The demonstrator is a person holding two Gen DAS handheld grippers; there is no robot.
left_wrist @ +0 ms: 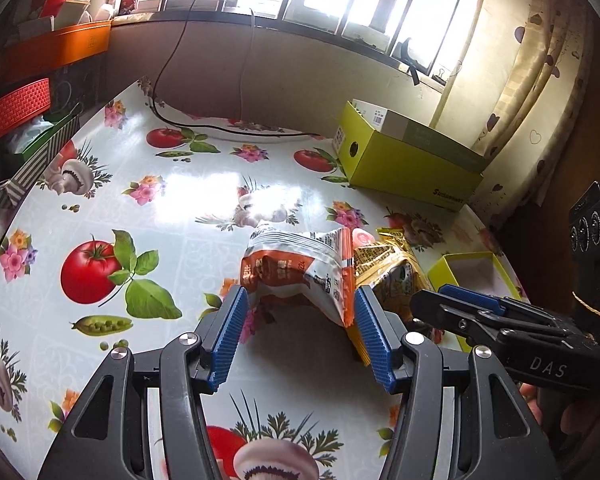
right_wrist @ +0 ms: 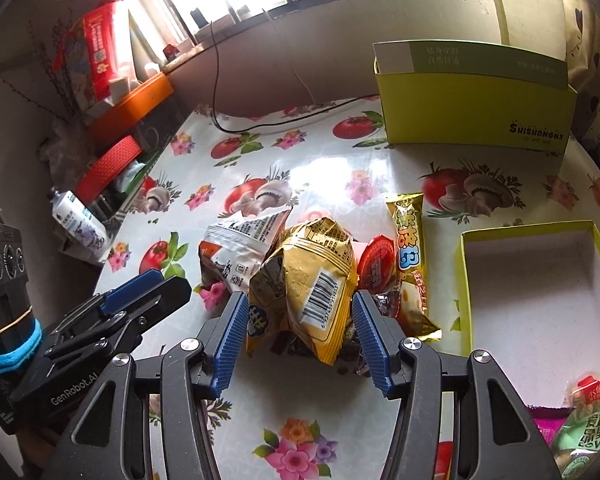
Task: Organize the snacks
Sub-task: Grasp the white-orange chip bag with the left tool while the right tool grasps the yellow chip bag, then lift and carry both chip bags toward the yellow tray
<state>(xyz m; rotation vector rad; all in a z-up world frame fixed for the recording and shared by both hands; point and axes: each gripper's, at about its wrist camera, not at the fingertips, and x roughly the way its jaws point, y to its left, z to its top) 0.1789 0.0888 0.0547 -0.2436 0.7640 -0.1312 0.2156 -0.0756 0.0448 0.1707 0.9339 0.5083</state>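
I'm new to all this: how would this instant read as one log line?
left tool: grips white-orange snack bag | right tool: grips gold snack bag | open yellow box: holds nothing visible | both bags lifted together

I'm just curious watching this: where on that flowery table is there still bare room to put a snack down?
The widest bare stretch of tablecloth lies between the snack pile and the black cable near the wall. The shallow yellow-green tray right of the pile is also empty. It is crowded around the gold bag, the white-and-orange bag and the long gold bar.

Two close wrist views, angled down over the table [left_wrist: 148, 208], sharing the snack pile [right_wrist: 300, 276].
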